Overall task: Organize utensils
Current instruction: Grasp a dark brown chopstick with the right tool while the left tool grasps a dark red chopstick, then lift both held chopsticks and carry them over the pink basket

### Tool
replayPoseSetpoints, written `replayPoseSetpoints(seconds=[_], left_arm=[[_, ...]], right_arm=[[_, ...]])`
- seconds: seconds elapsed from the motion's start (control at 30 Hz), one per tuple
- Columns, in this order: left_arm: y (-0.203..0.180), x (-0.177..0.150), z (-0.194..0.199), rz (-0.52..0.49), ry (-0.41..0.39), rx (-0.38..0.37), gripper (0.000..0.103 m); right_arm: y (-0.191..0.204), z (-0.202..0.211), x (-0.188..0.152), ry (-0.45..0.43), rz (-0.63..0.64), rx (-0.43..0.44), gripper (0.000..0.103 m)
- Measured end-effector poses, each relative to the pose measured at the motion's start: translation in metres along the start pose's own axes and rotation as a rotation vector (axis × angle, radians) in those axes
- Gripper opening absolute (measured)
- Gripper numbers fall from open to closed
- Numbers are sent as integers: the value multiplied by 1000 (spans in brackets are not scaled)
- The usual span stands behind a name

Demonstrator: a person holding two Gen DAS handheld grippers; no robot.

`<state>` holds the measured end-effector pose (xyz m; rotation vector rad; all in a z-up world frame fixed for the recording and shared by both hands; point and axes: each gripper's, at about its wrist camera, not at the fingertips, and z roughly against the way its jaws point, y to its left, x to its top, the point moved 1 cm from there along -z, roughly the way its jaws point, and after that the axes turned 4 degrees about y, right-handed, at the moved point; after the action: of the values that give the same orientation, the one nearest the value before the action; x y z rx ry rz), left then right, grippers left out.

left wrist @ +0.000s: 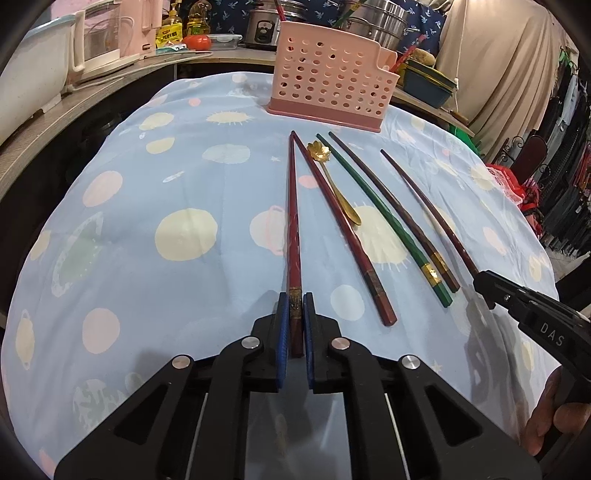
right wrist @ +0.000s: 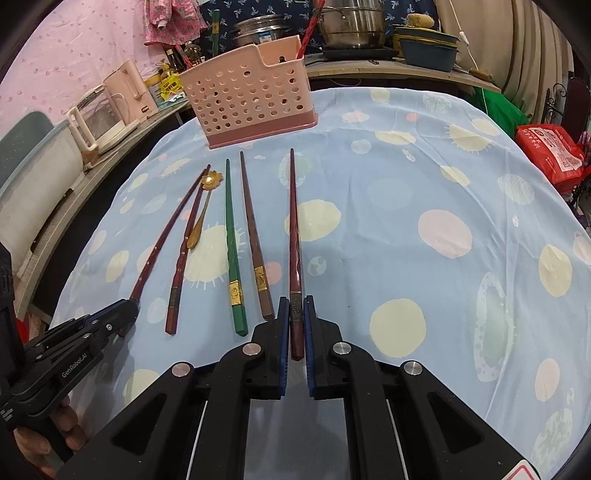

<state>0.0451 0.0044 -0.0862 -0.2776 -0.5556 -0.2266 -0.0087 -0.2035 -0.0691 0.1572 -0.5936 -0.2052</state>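
My left gripper (left wrist: pixel 294 301) is shut on the thick end of a dark red chopstick (left wrist: pixel 292 221) that points at the pink perforated utensil holder (left wrist: pixel 330 77). My right gripper (right wrist: pixel 296 302) is shut on another dark red chopstick (right wrist: pixel 294 229); it shows at the right edge of the left wrist view (left wrist: pixel 491 288). Between them on the blue cloth lie a red chopstick (left wrist: pixel 343 229), a gold flower spoon (left wrist: pixel 334 184), a green chopstick (left wrist: pixel 384 221) and a brown chopstick (left wrist: pixel 399 218). The left gripper shows low left in the right wrist view (right wrist: pixel 125 314).
The holder (right wrist: pixel 255 96) stands at the table's far edge with a red chopstick (right wrist: pixel 312 29) in it. Behind it a counter carries a kettle (left wrist: pixel 107 40), a rice cooker (left wrist: pixel 262 26), steel pots (right wrist: pixel 349 26) and a teal container (right wrist: pixel 428 51). A red bag (right wrist: pixel 550 151) sits at the right.
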Motion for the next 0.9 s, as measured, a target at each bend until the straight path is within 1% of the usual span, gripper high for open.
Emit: replayPoseSetpoints(seconds=[0.23,0.43,0.7,0.9], left_arm=[[-1,4,16,15,-18,-5,7],[-1,16,41,22,-66,1,7],[-3,41,73,12,-122,-3,7],[-2,70,98,8,-164,-16,7]], right_arm=[[4,22,4,-43,5,17,7],[11,48,14,-104,14,40,7],[21,83,36,-183,30,71,7],[24,101,61,-235,51,71,7]])
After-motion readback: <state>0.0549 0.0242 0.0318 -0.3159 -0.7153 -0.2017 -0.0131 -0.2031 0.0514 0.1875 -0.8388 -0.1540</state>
